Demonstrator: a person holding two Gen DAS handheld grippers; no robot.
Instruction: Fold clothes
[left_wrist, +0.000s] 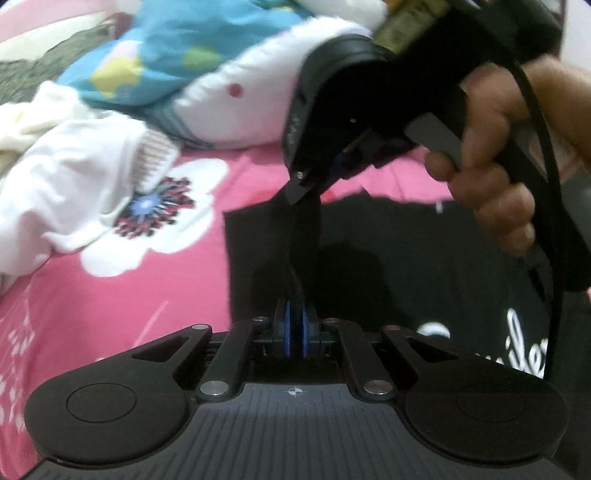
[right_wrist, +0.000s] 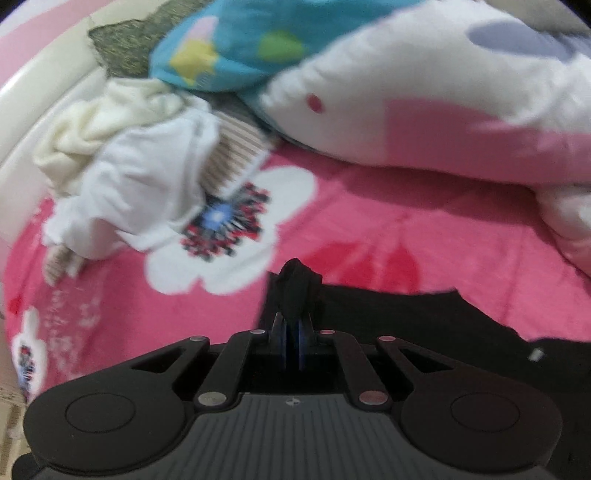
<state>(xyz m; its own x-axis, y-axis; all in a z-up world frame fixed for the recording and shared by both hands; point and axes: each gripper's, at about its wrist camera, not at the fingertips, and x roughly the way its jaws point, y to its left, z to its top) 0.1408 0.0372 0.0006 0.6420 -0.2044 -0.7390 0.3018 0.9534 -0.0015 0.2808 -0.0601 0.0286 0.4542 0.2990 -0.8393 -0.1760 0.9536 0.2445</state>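
Left wrist view: left gripper (left_wrist: 294, 325) and right gripper (left_wrist: 301, 188) both clenched black T-shirt (left_wrist: 369, 266) edge; advised keeping edge taut, carrying evenly over pink bedsheet (left_wrist: 147, 295).

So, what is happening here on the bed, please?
A person is folding a black T-shirt on a pink flowered blanket. Both handheld claws are shut on bunched black fabric: the left claw and the right claw, which also shows in the left view with the hand gripping its handle. A pile of white clothes waits beside the pillows.
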